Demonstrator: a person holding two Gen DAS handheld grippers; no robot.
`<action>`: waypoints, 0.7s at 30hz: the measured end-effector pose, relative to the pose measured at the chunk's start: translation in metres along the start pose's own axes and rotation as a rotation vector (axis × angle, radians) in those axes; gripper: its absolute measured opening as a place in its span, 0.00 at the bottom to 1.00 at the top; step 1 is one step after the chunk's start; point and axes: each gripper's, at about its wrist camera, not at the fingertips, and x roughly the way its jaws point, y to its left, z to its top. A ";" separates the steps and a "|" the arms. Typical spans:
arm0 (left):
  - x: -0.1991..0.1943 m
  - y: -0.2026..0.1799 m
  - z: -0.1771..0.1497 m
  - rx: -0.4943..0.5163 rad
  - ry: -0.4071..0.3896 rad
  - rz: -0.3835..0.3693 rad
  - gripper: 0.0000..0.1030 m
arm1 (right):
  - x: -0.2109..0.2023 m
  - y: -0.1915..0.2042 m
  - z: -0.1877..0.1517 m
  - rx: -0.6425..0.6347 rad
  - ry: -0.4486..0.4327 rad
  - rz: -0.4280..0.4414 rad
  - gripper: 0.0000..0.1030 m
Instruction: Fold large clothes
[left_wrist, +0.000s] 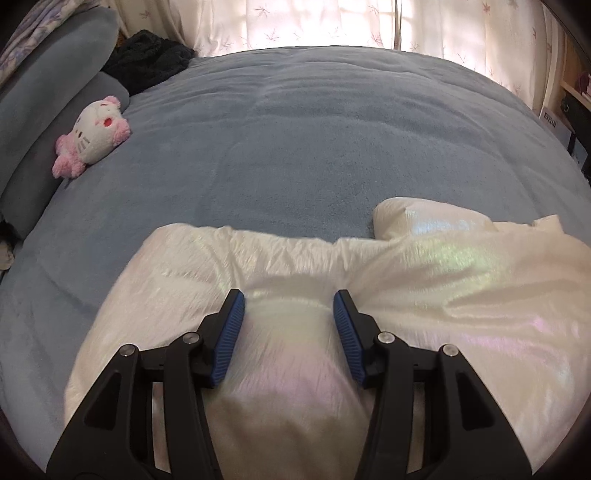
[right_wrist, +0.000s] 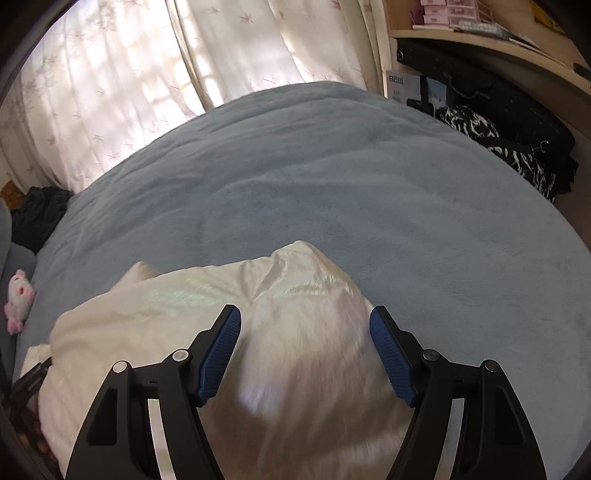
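Observation:
A large, shiny cream-white puffy garment (left_wrist: 424, 288) lies bunched on the near part of a blue-grey bed (left_wrist: 314, 147). My left gripper (left_wrist: 288, 306) is open just above the garment's left part, its blue pads (left_wrist: 231, 336) wide apart with fabric between them. In the right wrist view the same garment (right_wrist: 184, 306) fills the near centre on the bed (right_wrist: 369, 192). My right gripper (right_wrist: 306, 319) is open over the garment's right end, its pads (right_wrist: 391, 354) spread with nothing pinched. Part of the garment under the grippers is hidden.
A pink and white plush toy (left_wrist: 92, 136) lies at the left by grey pillows (left_wrist: 48, 96). A dark garment (left_wrist: 147, 62) sits at the bed's far left corner. Curtains (right_wrist: 147, 74) hang behind the bed. Shelves, a black bag (right_wrist: 498, 110) and patterned cloth stand at the right.

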 end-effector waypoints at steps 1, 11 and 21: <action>-0.008 0.001 -0.002 -0.007 -0.008 -0.001 0.46 | -0.007 0.000 -0.002 0.005 -0.010 0.011 0.71; -0.124 0.001 -0.029 -0.012 -0.148 -0.121 0.46 | -0.108 0.026 -0.037 -0.024 -0.051 0.095 0.71; -0.228 0.011 -0.066 -0.064 -0.243 -0.222 0.62 | -0.194 0.065 -0.086 -0.087 -0.069 0.168 0.71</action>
